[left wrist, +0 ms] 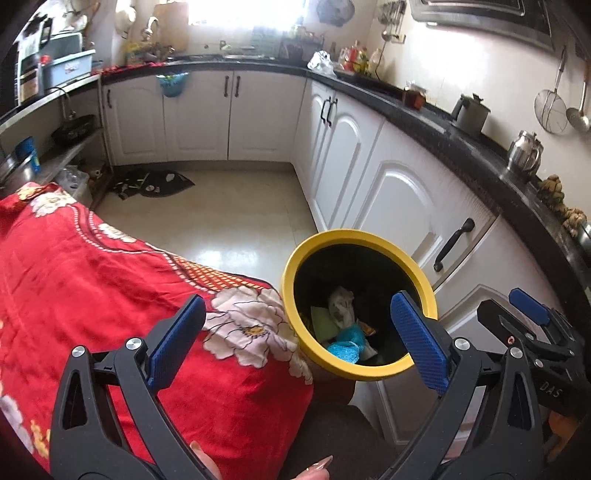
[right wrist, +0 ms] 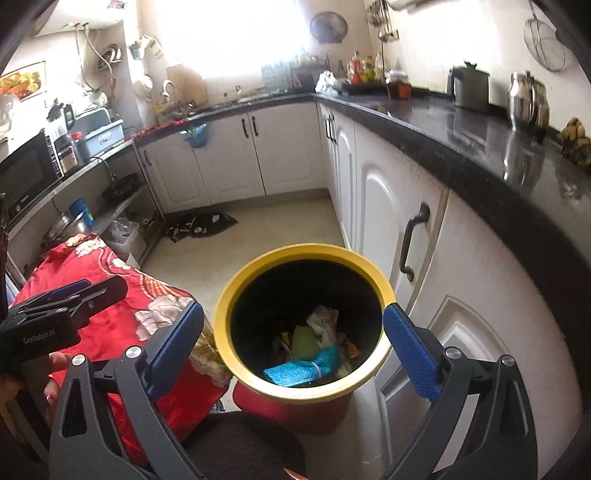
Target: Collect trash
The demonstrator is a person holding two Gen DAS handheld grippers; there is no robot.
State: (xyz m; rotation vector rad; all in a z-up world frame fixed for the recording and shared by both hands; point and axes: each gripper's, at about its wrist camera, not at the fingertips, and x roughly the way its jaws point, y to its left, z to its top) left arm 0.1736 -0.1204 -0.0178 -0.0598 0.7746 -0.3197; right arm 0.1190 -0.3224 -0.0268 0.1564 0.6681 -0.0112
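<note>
Left gripper (left wrist: 297,338) and right gripper (right wrist: 295,343) tilt downward, jaws wide apart, empty.

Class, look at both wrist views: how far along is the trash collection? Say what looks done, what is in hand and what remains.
Done: the yellow-rimmed bin already holds a blue cloth, a green piece and crumpled wrappers. In hand: nothing; the left tool and right tool stand open and empty above it. Left: no loose trash shows on the red floral cloth.

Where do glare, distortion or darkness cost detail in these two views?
Left wrist view: window blown white; fisheye bends the countertop; bin interior dark, the trash readable. Right wrist view: window also overexposed; countertop shows glare; bin contents clearer.
</note>
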